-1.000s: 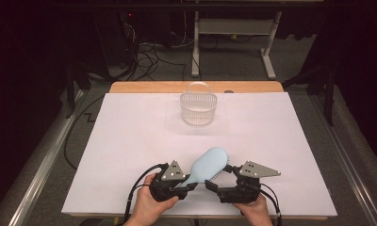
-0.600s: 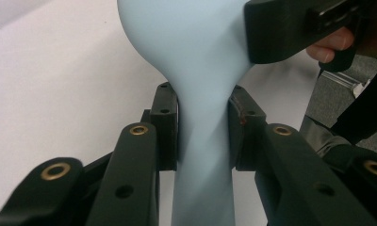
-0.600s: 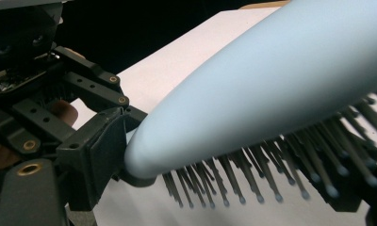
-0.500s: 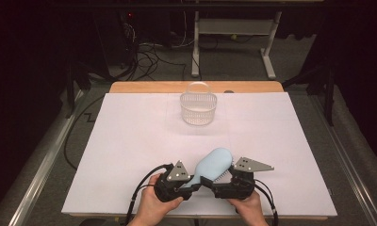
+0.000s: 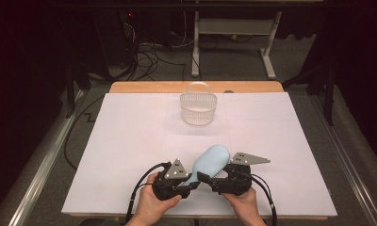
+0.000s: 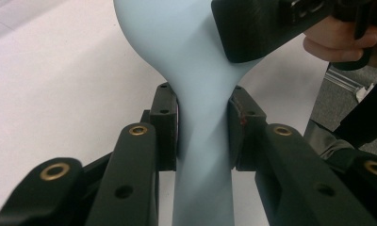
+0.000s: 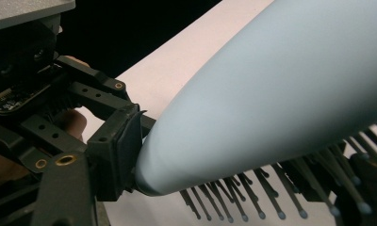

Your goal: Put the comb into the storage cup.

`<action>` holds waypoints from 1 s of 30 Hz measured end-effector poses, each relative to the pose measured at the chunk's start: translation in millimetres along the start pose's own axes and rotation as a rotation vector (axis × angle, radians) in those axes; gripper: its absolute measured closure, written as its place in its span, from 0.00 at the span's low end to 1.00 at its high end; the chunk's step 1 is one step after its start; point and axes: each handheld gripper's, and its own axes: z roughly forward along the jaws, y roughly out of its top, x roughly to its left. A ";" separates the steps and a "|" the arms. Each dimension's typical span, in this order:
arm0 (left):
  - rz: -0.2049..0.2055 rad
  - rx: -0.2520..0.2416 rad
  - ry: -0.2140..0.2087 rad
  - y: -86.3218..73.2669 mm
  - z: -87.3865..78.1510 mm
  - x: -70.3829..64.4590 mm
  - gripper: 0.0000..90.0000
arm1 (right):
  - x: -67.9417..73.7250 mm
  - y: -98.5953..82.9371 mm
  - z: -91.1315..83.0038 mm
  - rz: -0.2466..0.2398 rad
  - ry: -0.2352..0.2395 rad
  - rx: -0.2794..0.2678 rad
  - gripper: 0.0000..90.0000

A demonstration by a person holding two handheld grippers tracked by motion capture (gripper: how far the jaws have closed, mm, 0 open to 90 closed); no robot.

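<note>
Out on the white table top (image 5: 130, 141), a see-through mesh basket (image 5: 198, 109) stands upright near the far edge, about midway along it, its thin hoop handle arched over the top. Behind it a wooden strip (image 5: 149, 87) runs along the far edge, and a small dark thing (image 5: 229, 92), too small to make out, sits right at that edge just right of the basket. Beyond the table, black cables (image 5: 153, 52) tangle across the grey floor (image 5: 299, 56), a white-legged frame (image 5: 233, 28) stands to their right, and a red light (image 5: 131, 15) glows in the dark. A metal rail (image 5: 40, 165) runs along the table's left side.
</note>
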 end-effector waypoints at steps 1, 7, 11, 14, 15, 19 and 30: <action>0.000 0.000 0.000 0.1 -0.4 0.2 0.77 | 0.2 0.9 -0.3 0.008 0.006 0.005 0.35; -0.007 0.002 0.000 0.3 0.4 0.7 0.77 | 1.2 4.6 -1.6 0.022 0.022 0.025 0.43; -0.008 -0.001 -0.001 0.3 0.1 1.3 0.77 | 1.6 6.7 -2.0 0.030 0.042 0.029 0.49; -0.009 -0.001 -0.005 0.3 -0.4 1.7 0.77 | 1.8 8.0 -2.3 0.035 0.054 0.030 0.52; -0.009 -0.002 -0.006 0.3 -0.8 1.9 0.77 | 2.1 8.7 -2.3 0.030 0.058 0.028 0.53; -0.009 -0.011 -0.009 0.0 -2.2 2.6 0.76 | 2.2 13.2 -3.4 0.039 0.093 0.026 0.59; -0.027 -0.029 -0.027 -0.2 -6.8 6.6 0.62 | 1.9 19.5 -2.7 0.047 0.126 0.036 0.64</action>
